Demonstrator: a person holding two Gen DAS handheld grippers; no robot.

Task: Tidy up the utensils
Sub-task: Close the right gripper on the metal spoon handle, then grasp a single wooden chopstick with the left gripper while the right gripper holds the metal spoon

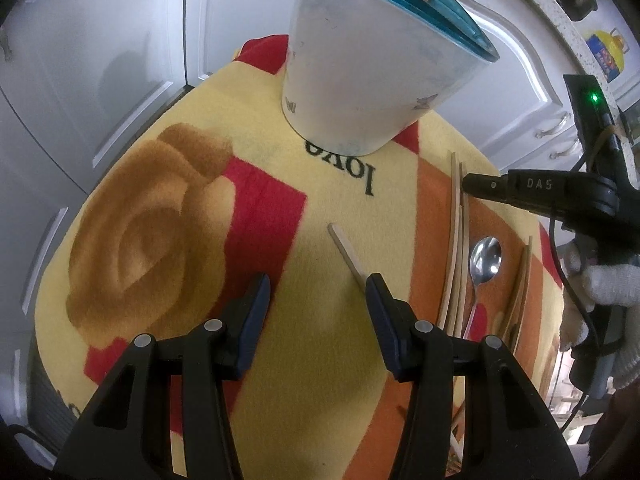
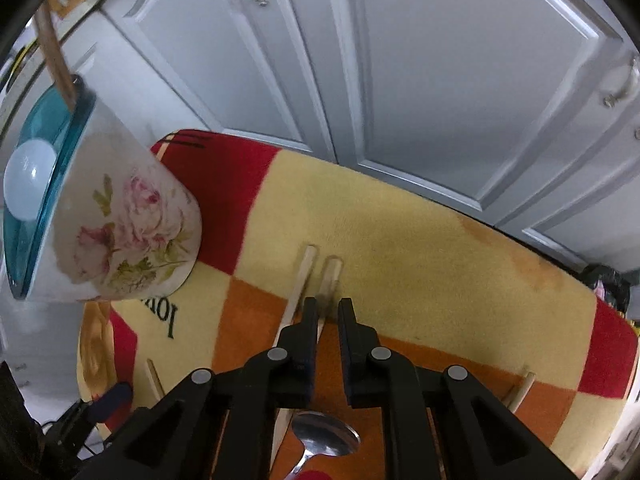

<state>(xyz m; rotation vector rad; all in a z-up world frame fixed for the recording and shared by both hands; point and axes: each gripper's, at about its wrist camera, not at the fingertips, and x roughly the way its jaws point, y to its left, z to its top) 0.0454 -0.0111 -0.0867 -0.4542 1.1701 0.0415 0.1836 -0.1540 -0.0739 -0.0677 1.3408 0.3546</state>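
Right wrist view shows the right gripper (image 2: 328,306) nearly pressed together around a chopstick (image 2: 329,276) near the flowered cup (image 2: 128,232), likely to drop it in, while the left gripper (image 1: 318,292) waits spread.

Blanket (image 2: 440,248): yellow, red and orange checks, brown rose motif. Holder cup (image 2: 128,232): white, pink floral print, teal rim. Cabinet doors (image 2: 460,80): white.

I see soft, even indoor light in both views, with a dim shadow on the cabinet door (image 1: 116,76) at ten o'clock. Fisheye bending curves the edges; black vignette fills the corners.
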